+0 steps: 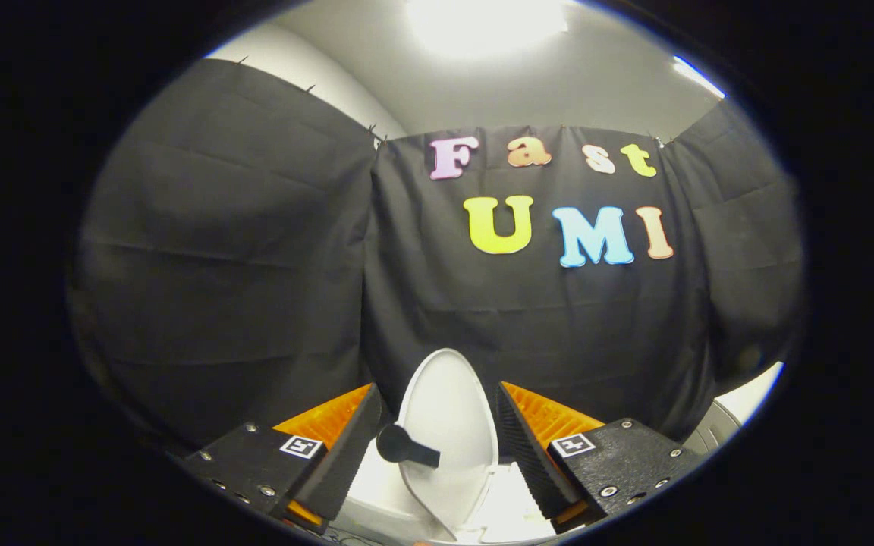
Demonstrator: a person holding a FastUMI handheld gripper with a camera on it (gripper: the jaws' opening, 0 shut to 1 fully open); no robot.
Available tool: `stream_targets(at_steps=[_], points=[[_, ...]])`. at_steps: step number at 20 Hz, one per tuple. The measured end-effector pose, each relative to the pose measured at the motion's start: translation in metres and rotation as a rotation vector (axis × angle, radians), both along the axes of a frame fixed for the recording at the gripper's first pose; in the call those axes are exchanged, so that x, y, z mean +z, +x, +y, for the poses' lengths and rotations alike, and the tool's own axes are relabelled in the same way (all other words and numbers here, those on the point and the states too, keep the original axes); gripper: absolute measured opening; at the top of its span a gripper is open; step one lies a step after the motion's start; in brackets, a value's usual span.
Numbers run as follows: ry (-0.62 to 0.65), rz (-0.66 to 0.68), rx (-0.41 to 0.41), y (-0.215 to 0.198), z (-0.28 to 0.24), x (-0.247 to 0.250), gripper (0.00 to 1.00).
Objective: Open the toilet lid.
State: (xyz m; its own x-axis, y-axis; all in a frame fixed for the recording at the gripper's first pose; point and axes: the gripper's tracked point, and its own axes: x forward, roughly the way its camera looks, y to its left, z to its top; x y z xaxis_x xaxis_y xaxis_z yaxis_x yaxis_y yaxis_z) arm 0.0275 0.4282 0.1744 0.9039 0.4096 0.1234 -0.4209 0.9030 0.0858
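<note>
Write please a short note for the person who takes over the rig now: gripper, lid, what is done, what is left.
Gripper: open, the fingers hold nothing and stand apart on either side of the lid.
Lid: raised upright, between and just beyond the fingers, in front of the black cloth wall. A black handle sticks out from its face toward the left finger.
Done: the lid looks open.
Left: probably only to draw the gripper back, after checking that the lid stands by itself.
</note>
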Motion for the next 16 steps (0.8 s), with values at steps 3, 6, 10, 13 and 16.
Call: stream_targets(at_steps=[3, 6, 10, 13, 16], points=[[0.073, 0.009, -0.042, 0.019, -0.038, 0.027, 0.94], [0.114, 0.021, -0.085, 0.037, -0.081, 0.041, 0.94], [0.086, -0.013, -0.153, 0.045, -0.155, 0.044, 0.93], [0.053, -0.014, -0.234, 0.052, -0.22, 0.031, 0.93], [0.039, 0.005, -0.296, 0.048, -0.277, 0.009, 0.93]])
